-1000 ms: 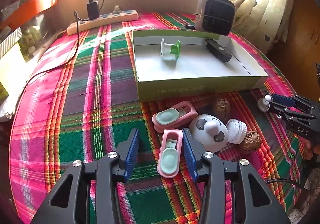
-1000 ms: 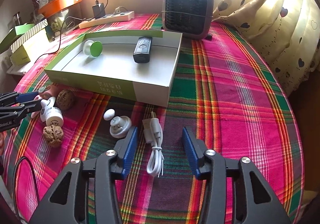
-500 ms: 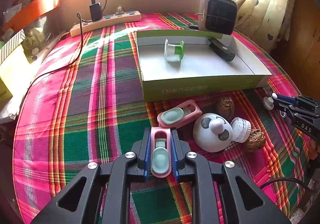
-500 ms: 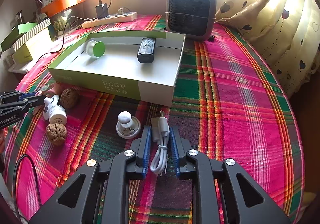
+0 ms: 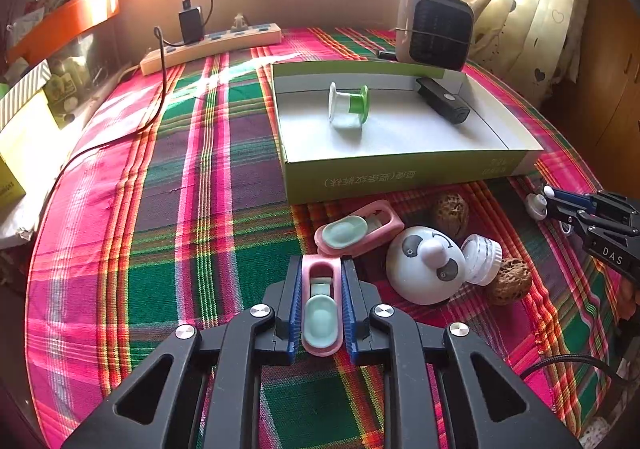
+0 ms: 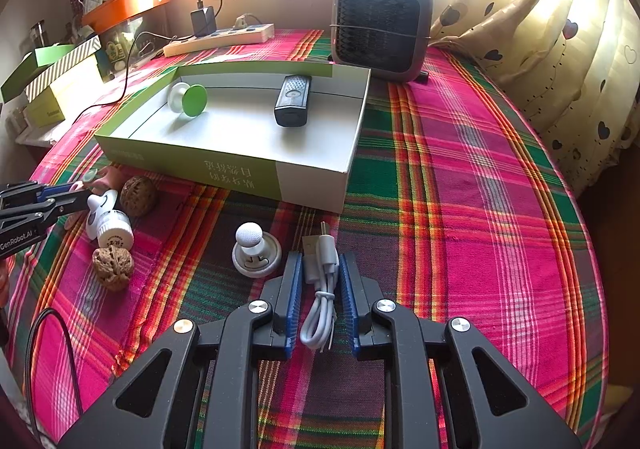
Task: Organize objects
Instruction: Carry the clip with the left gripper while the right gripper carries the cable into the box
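My left gripper (image 5: 321,269) is shut on a pink clip with a mint pad (image 5: 321,305), held just above the plaid cloth. A second pink clip (image 5: 356,229) lies ahead of it, beside a white panda toy (image 5: 424,265). My right gripper (image 6: 320,265) is shut on a coiled white USB cable (image 6: 322,289). A white knob on a round base (image 6: 254,249) stands just left of it. The green-and-white box (image 5: 400,173) ahead holds a green-and-white spool (image 5: 348,105) and a black device (image 5: 442,105); the box also shows in the right wrist view (image 6: 248,165).
Two walnuts (image 5: 450,209) (image 5: 510,281) and a white cap (image 5: 482,259) lie near the panda. A small heater (image 6: 382,27) stands behind the box, a power strip (image 5: 212,47) at the back, boxes (image 6: 52,89) at the left, a curtain (image 6: 560,49) at the right.
Both grippers closed: the left on the pink clip, the right on the white cable. Since half a second ago both have stayed shut and lifted slightly.
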